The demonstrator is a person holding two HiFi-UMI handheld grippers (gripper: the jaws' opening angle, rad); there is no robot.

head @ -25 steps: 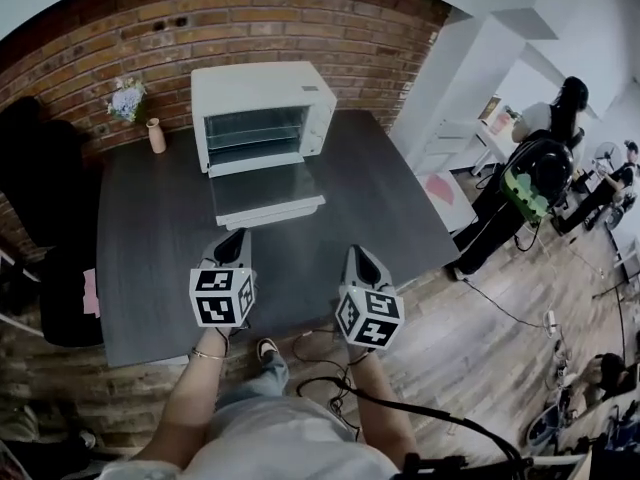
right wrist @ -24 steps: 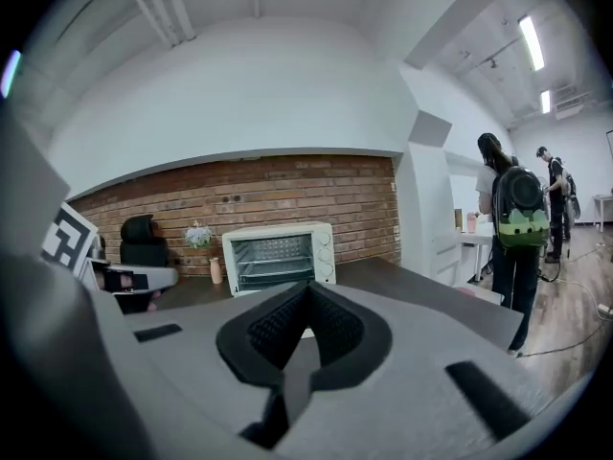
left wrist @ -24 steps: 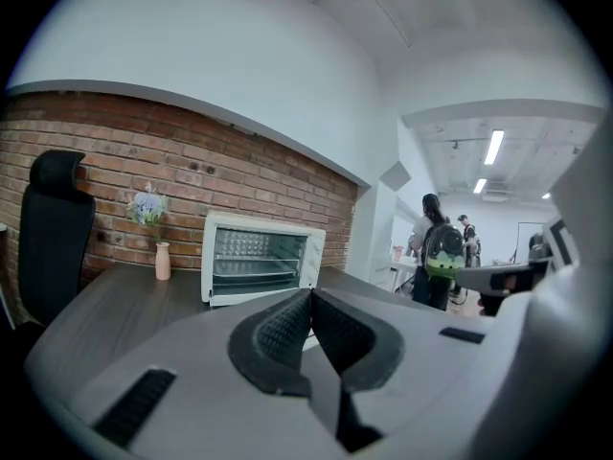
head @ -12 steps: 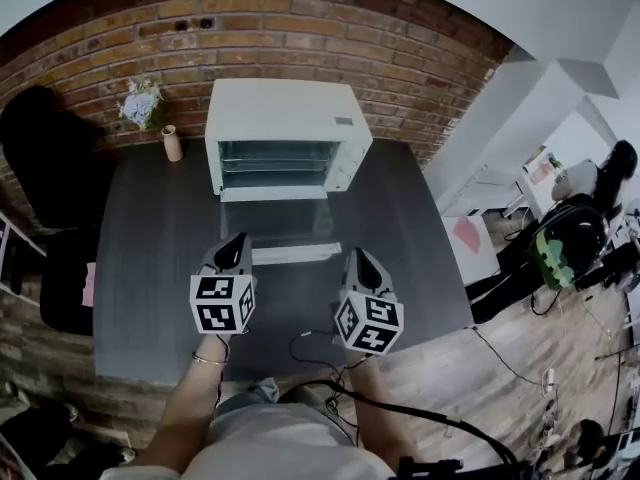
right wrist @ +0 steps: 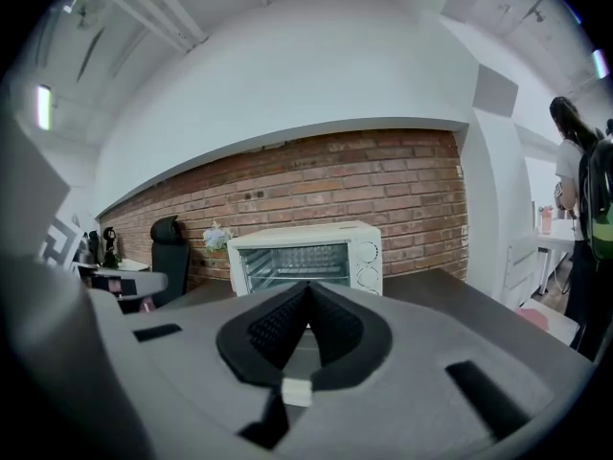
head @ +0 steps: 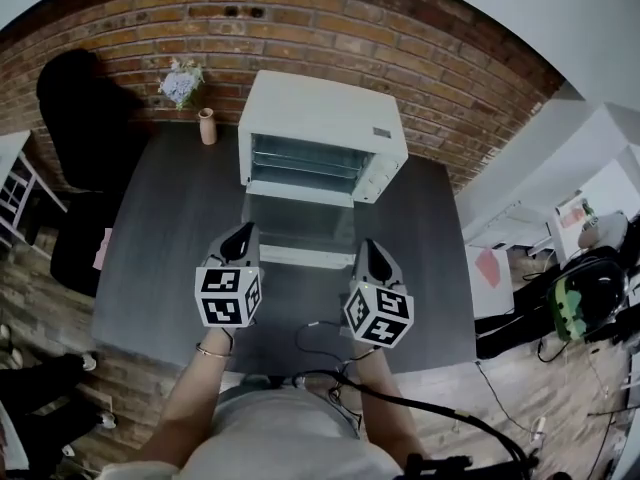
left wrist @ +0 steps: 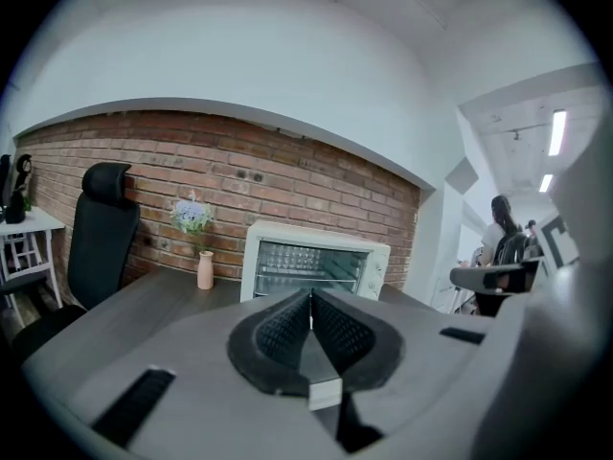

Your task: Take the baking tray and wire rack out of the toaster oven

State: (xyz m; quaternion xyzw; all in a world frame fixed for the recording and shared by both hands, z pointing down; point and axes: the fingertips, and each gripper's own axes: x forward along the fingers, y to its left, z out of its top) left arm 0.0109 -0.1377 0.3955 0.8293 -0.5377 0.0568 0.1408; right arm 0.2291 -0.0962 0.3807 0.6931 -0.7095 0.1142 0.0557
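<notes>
Head view: left gripper (head: 240, 234) and right gripper (head: 370, 249), closed and empty, face the open toaster oven (head: 325, 118), apparently before reaching in.

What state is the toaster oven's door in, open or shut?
Open. The door lies folded down in front of the toaster oven, and the wire rack inside shows through the bare opening.

Soft, even room light in all your views. Ceiling strips (left wrist: 556, 132) glare at the upper right of the left gripper view. Strong fisheye bend, black corners. Your jaws blur near the lens; toaster oven (head: 330, 108) and brick wall (head: 330, 18) sharp. Table (head: 170, 238) dull, shadows faint.
</notes>
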